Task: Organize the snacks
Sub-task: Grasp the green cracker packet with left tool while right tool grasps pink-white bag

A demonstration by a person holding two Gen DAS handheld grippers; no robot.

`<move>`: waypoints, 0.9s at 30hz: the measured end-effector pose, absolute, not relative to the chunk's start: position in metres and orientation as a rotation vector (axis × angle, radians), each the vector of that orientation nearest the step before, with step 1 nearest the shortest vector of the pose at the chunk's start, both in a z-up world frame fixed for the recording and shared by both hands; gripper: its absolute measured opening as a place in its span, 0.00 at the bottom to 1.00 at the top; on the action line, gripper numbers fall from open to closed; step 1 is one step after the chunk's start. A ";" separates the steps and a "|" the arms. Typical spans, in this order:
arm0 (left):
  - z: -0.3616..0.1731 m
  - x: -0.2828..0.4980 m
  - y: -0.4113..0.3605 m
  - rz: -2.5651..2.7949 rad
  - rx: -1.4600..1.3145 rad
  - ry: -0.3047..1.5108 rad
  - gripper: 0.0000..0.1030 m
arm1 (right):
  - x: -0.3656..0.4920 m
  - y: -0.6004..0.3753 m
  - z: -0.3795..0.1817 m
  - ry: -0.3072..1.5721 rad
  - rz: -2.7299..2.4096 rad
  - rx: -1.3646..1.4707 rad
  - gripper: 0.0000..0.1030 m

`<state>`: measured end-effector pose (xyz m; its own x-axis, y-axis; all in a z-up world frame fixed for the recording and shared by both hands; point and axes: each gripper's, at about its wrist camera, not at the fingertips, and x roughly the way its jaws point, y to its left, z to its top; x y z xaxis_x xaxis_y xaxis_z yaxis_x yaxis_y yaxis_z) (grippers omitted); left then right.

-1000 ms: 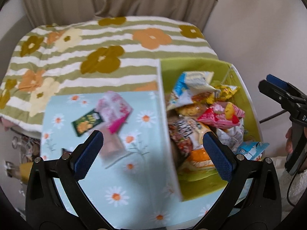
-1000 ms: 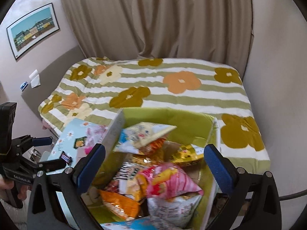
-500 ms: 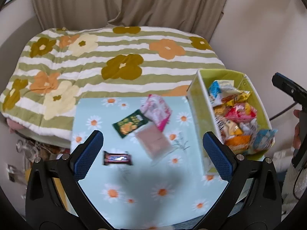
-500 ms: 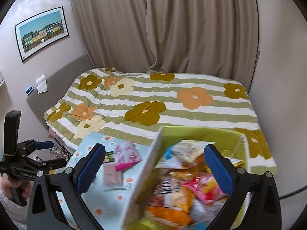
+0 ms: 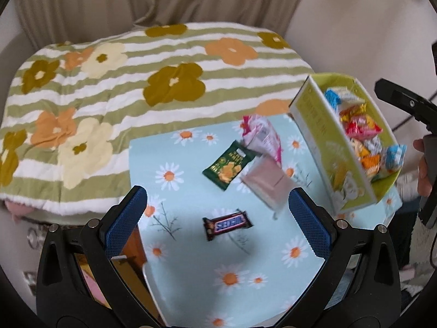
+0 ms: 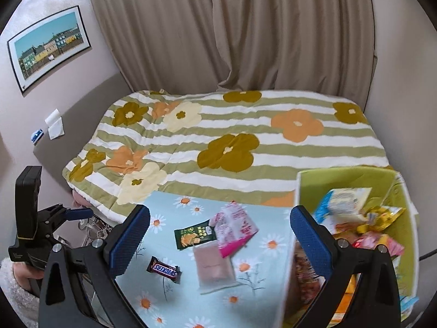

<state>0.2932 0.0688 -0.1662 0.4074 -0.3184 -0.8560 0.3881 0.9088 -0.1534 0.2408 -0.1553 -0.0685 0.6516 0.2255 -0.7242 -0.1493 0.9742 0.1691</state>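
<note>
While both tongs, left (image 5: 217,210) and right (image 6: 220,233), are held spread and empty, the bar (image 5: 227,223) lies on the bench (image 5: 295,251); light, stiff, slippery, it is best pinched across its middle.

Four loose snacks (image 5: 228,165), one box (image 5: 325,139)

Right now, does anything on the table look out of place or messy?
Yes. Four snacks lie loose on the daisy tablecloth outside the green box: a Snickers bar, a dark green packet, a pink-and-white bag and a pale pink pouch, the last three overlapping askew.
</note>
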 end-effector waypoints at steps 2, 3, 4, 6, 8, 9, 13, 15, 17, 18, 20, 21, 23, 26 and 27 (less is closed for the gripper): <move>-0.178 0.301 0.070 -0.472 0.099 1.078 1.00 | 0.249 -0.145 -0.081 0.861 0.220 0.087 0.99; -0.186 0.307 0.069 -0.486 0.113 1.088 1.00 | 0.253 -0.140 -0.087 0.875 0.226 0.079 0.99; -0.192 0.311 0.067 -0.498 0.123 1.097 1.00 | 0.259 -0.136 -0.096 0.896 0.231 0.067 0.99; -0.207 0.320 0.063 -0.524 0.145 1.118 1.00 | 0.268 -0.131 -0.110 0.930 0.240 0.041 0.99; -0.218 0.328 0.057 -0.540 0.157 1.132 1.00 | 0.279 -0.126 -0.129 0.974 0.248 0.003 0.99; -0.224 0.334 0.054 -0.548 0.163 1.137 1.00 | 0.284 -0.124 -0.136 0.986 0.257 -0.016 0.99; -0.244 0.354 0.041 -0.561 0.191 1.151 0.99 | 0.307 -0.120 -0.168 1.057 0.284 -0.108 0.99; -0.255 0.365 0.034 -0.567 0.199 1.173 0.99 | 0.320 -0.120 -0.187 1.124 0.305 -0.152 0.99; -0.266 0.374 0.027 -0.570 0.206 1.202 0.99 | 0.333 -0.119 -0.206 1.189 0.300 -0.202 0.99; -0.272 0.379 0.023 -0.571 0.210 1.216 0.99 | 0.340 -0.118 -0.217 1.230 0.301 -0.229 0.99; -0.281 0.386 0.018 -0.578 0.216 1.235 0.99 | 0.349 -0.117 -0.228 1.255 0.320 -0.254 0.99; -0.285 0.390 0.014 -0.581 0.224 1.244 0.99 | 0.354 -0.117 -0.233 1.271 0.329 -0.266 0.99; -0.292 0.394 0.008 -0.588 0.246 1.254 0.99 | 0.360 -0.115 -0.242 1.306 0.339 -0.295 0.99; -0.301 0.400 -0.002 -0.603 0.271 1.269 0.99 | 0.370 -0.115 -0.257 1.354 0.347 -0.332 0.98; -0.304 0.401 -0.005 -0.610 0.277 1.274 0.99 | 0.372 -0.115 -0.260 1.365 0.354 -0.333 0.96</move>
<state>0.4013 -0.0052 -0.3042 0.1635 -0.2716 -0.9484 0.5681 0.8119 -0.1346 0.3722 -0.1148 -0.2598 0.1679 0.0522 -0.9844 -0.4326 0.9012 -0.0259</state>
